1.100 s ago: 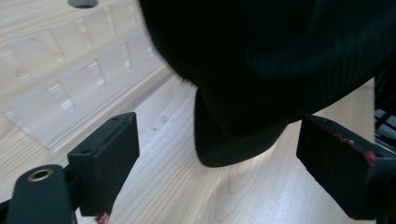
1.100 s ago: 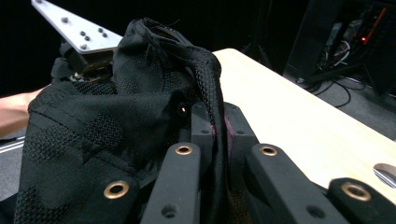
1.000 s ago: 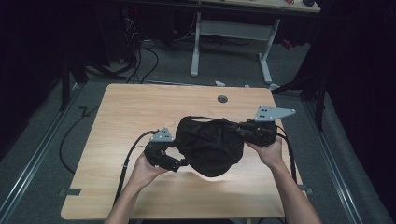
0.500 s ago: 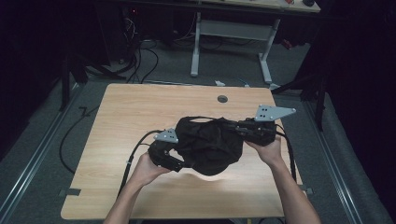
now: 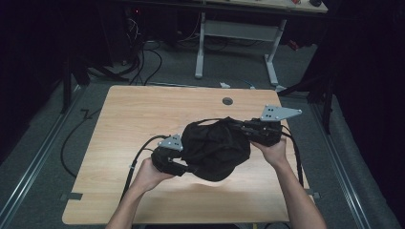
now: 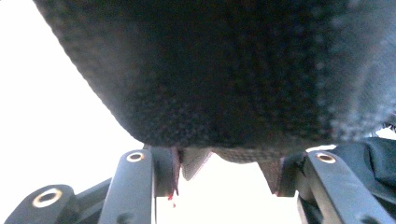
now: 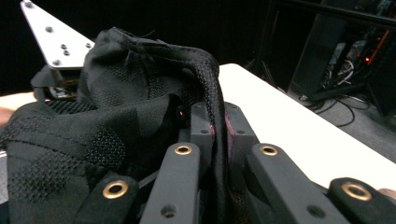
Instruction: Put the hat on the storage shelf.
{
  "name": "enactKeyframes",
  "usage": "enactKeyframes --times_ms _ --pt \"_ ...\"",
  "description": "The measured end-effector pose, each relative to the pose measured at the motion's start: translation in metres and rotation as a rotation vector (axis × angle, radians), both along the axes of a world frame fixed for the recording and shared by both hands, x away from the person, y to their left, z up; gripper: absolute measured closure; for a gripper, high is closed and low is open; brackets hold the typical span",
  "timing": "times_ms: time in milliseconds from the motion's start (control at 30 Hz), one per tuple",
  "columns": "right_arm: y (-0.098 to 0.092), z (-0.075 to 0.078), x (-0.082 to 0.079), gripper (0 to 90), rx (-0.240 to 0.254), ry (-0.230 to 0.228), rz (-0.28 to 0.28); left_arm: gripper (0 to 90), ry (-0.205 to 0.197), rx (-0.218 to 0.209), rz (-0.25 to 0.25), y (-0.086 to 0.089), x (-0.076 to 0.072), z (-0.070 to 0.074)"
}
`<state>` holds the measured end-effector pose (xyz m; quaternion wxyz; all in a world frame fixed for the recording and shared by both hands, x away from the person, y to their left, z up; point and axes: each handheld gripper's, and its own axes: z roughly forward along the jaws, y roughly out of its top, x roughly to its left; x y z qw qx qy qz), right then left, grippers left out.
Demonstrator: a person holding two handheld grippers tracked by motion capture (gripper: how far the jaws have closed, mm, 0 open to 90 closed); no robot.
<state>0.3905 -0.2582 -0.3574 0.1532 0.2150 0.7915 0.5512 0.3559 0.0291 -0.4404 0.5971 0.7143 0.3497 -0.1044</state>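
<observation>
A crumpled black mesh garment [image 5: 217, 148] hangs just above the wooden table [image 5: 143, 109] between my two grippers. My left gripper [image 5: 188, 167] reaches into its near-left edge. In the left gripper view its jaws have just been closing, and a fold of the garment [image 6: 224, 84] is bunched between the pads [image 6: 173, 168] of the left gripper [image 6: 226, 170]. My right gripper [image 5: 241, 126] holds the far-right edge. In the right gripper view the right gripper [image 7: 217, 126] is shut on a seam of the garment [image 7: 140, 93] that runs up between its pads.
A round grommet hole [image 5: 227, 101] sits near the table's far edge. Floor cables [image 5: 143, 57] and a white desk frame [image 5: 239, 43] lie beyond the table. Bare tabletop lies to the left and in front of the hands.
The left gripper's jaws have narrowed onto the garment's near-left edge. Both hands stayed almost where they were, and the right gripper keeps its hold.
</observation>
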Motion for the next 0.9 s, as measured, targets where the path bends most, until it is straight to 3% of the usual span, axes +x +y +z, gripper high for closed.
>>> enactKeyframes --times_ms 100,333,700,900 --pt "0.001 -0.002 0.002 84.7 -0.009 0.002 -0.011 59.9 -0.018 0.024 -0.019 -0.002 -0.003 -0.001" --pt "0.004 -0.003 0.004 84.4 -0.006 -0.002 -0.016 62.9 -0.047 0.031 -0.038 0.0 -0.011 0.002" --pt "0.004 -0.008 0.011 81.5 -0.009 0.017 -0.045 66.8 -0.05 0.03 -0.045 -0.001 -0.015 0.005" --pt "0.004 -0.007 0.014 69.9 0.005 0.038 -0.068 68.3 -0.062 0.023 -0.043 -0.002 -0.018 0.009"
